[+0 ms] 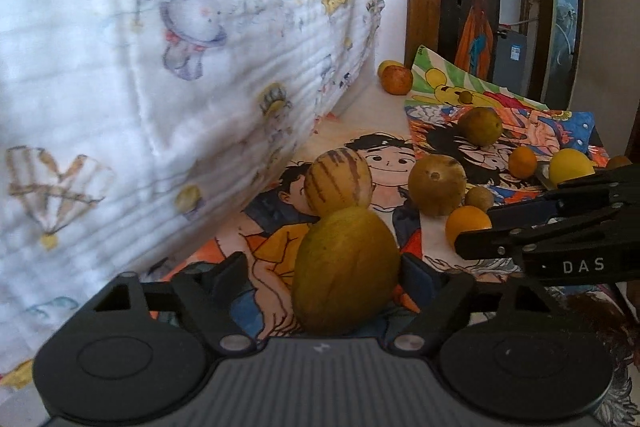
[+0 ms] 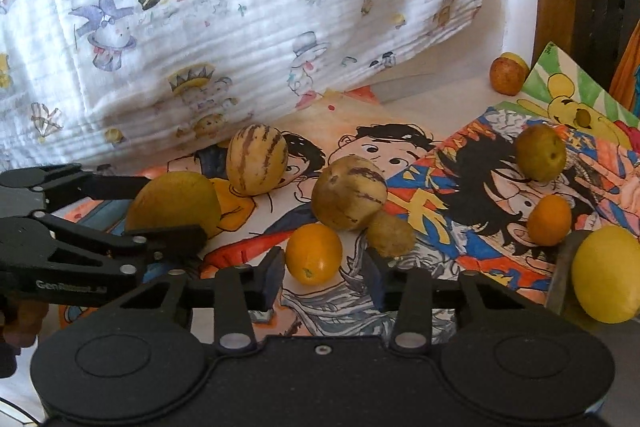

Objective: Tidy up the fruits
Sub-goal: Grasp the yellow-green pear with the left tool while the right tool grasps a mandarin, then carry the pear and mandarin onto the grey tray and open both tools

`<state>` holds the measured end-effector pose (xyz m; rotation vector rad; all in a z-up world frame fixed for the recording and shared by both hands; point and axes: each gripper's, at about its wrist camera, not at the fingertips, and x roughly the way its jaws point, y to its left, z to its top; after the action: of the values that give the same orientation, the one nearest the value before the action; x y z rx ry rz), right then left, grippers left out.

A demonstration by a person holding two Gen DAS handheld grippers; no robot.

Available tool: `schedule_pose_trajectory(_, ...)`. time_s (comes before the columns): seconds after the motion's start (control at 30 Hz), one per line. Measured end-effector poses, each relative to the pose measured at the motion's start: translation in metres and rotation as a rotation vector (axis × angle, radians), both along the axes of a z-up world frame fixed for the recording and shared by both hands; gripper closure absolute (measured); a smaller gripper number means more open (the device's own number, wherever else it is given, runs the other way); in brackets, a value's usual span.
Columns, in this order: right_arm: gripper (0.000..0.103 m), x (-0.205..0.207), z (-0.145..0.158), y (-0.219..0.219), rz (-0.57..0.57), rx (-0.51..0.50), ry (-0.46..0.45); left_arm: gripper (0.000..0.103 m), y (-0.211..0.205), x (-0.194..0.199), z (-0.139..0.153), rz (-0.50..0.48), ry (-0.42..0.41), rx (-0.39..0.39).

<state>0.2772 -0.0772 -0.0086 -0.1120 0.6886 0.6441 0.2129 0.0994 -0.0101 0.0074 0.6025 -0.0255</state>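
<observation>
My left gripper is shut on a large yellow-green fruit, which fills the gap between its fingers. In the right wrist view that same gripper comes in from the left with the fruit held just above the cartoon poster. My right gripper is open, its fingers on either side of a small orange that rests on the poster. From the left wrist view the right gripper reaches in from the right around this orange.
Loose on the posters lie a striped melon-like fruit, a brownish striped one, a small brown fruit, a green round fruit, another orange and a yellow fruit. A printed white blanket hangs behind.
</observation>
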Motion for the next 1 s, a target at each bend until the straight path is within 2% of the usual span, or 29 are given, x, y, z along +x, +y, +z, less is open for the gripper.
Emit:
schedule_pose_trajectory(0.07, 0.063, 0.002, -0.001, -0.001, 0.007, 0.015, 0.013, 0.027, 0.001, 0.000, -0.001, -0.008, 0.003, -0.015)
schedule_pose_trajectory(0.13, 0.068, 0.003, -0.001, -0.002, 0.012, 0.029, 0.018, 0.036, 0.000, 0.000, -0.001, -0.022, 0.005, -0.030)
schedule_pose_trajectory(0.23, 0.069, 0.003, -0.001, -0.002, 0.014, 0.038, 0.022, 0.044, -0.002, 0.001, 0.000, -0.038, 0.011, -0.036)
schedule_pose_trajectory(0.77, 0.069, -0.001, 0.003, -0.007, 0.003, 0.069, 0.021, 0.045, -0.008, -0.008, 0.007, 0.031, 0.019, -0.073)
schedule_pose_trajectory(1.0, 0.069, -0.020, 0.019, -0.025, -0.020, 0.129, 0.000, 0.045, -0.016, -0.021, 0.020, 0.055, -0.005, -0.095)
